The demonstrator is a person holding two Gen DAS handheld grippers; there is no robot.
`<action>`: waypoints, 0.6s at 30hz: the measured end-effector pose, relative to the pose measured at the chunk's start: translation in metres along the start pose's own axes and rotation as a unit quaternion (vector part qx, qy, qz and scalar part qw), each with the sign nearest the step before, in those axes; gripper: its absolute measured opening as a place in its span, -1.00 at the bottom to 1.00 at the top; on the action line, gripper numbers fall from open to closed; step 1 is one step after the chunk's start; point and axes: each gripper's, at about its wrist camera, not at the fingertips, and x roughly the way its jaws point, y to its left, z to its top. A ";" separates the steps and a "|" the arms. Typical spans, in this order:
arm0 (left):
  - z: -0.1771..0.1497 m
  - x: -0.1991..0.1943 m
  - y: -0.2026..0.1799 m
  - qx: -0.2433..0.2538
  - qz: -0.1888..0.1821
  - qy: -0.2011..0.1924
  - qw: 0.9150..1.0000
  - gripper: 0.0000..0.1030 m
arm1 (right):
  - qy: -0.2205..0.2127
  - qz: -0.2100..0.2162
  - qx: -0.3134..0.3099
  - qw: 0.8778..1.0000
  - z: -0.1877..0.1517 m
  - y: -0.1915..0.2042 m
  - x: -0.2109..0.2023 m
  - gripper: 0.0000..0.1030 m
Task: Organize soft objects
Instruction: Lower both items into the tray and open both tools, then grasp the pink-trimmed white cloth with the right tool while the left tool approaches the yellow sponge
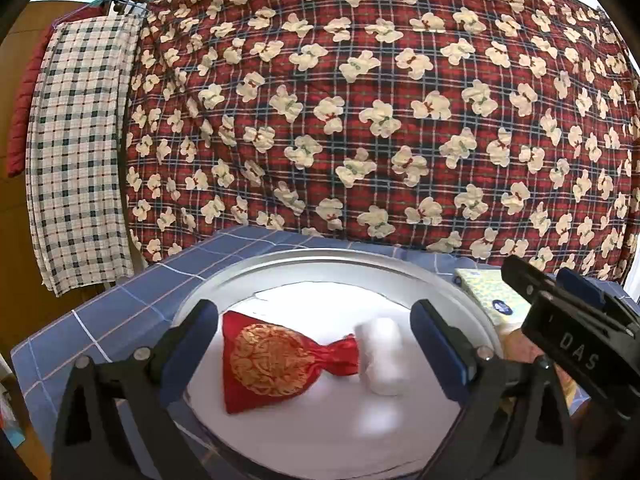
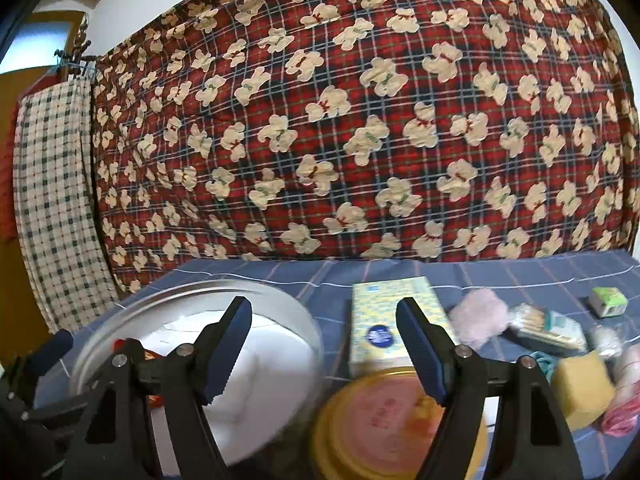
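Two items, a red pouch and white roll, are seen in the round tray. Left gripper is held spread above them. Right gripper is likewise spread, empty.

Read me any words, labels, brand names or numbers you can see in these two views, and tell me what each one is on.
"DAS": pale letters on the black body of the right gripper, seen from the left wrist view.
Tissue box: round dark blue logo, too blurred to read.
Round yellow tin lid: reddish printing, too blurred to read.
Small green and white box: markings too small to read.
Red pouch: gold pattern only, no readable text.
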 end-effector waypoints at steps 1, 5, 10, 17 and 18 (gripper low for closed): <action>0.000 -0.001 -0.002 0.000 0.000 -0.001 1.000 0.91 | -0.003 -0.008 -0.007 1.000 -0.001 -0.002 -0.002 0.49; -0.001 -0.003 -0.011 0.002 -0.012 0.001 1.000 0.92 | -0.014 -0.031 -0.023 0.999 -0.001 -0.014 -0.012 0.49; -0.004 -0.008 -0.029 0.017 -0.024 0.000 1.000 0.96 | -0.015 -0.050 -0.012 0.999 -0.001 -0.037 -0.019 0.49; -0.007 -0.017 -0.055 0.035 -0.044 -0.003 0.998 0.97 | -0.017 -0.075 -0.009 0.997 -0.002 -0.063 -0.030 0.49; -0.008 -0.017 -0.059 0.036 -0.048 -0.001 0.998 0.97 | -0.018 -0.080 -0.010 0.997 -0.003 -0.067 -0.032 0.49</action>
